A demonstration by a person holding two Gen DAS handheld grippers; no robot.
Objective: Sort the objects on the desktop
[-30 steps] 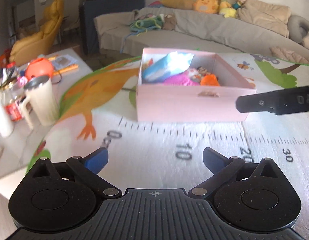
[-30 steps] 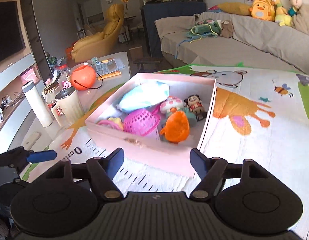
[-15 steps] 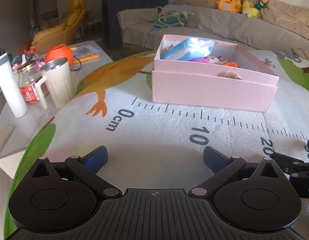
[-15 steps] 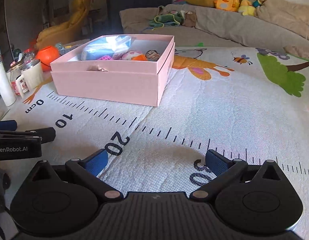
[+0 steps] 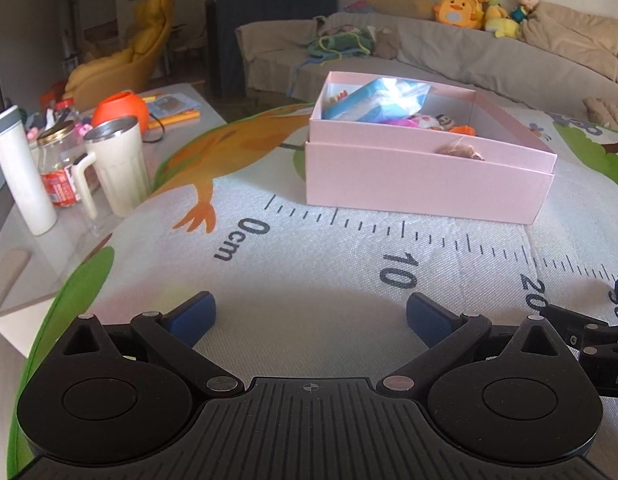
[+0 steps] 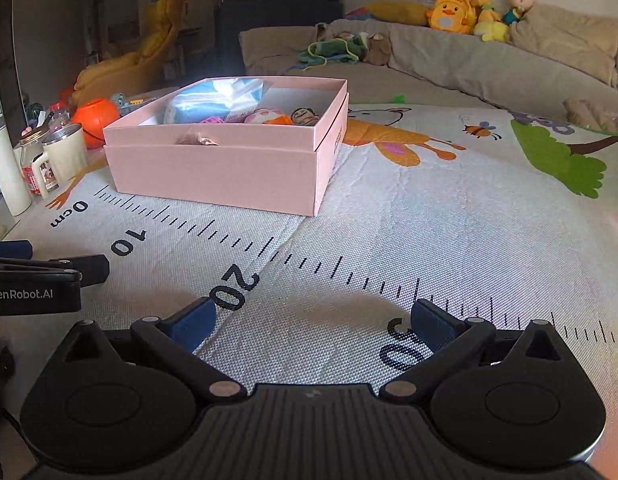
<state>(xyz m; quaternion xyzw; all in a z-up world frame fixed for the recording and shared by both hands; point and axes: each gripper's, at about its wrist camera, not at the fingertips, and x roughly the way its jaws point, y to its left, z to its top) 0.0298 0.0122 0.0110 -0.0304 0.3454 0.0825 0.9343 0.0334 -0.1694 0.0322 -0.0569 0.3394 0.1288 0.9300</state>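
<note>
Left wrist view: the play mat [image 5: 349, 264], printed with a ruler scale and cartoon animals, fills the middle and lower frame, and past it the grey sofa [image 5: 489, 60] runs across the top. The pink box [image 5: 421, 176] sits on the mat right of centre, well apart from both grippers. It looks like stiff, light card with square corners; I judge it would slide easily on the weave and is best taken by a side wall near the rim, since a hard pinch could buckle the card. Inside, a blue plastic packet [image 5: 377, 100] lies highest, soft and probably slippery, best gripped at its crimped edge. Small toys [image 5: 445, 122] sit behind it, mostly hidden by the near wall.

At the left edge stand a cream mug [image 5: 117, 168], a glass jar [image 5: 59, 168] and a white bottle [image 5: 23, 168], close together. The jar is breakable, and that cluster leaves little room on that side.

The left gripper [image 5: 311, 316] rests low over the mat, jaws spread wide with nothing between them. The right gripper [image 6: 313, 320], in the right wrist view, is likewise spread to its widest and empty, over the ruler marks. Between the grippers and the box the mat is bare, and to the right of the box it lies open too, so that is the freer approach.
</note>
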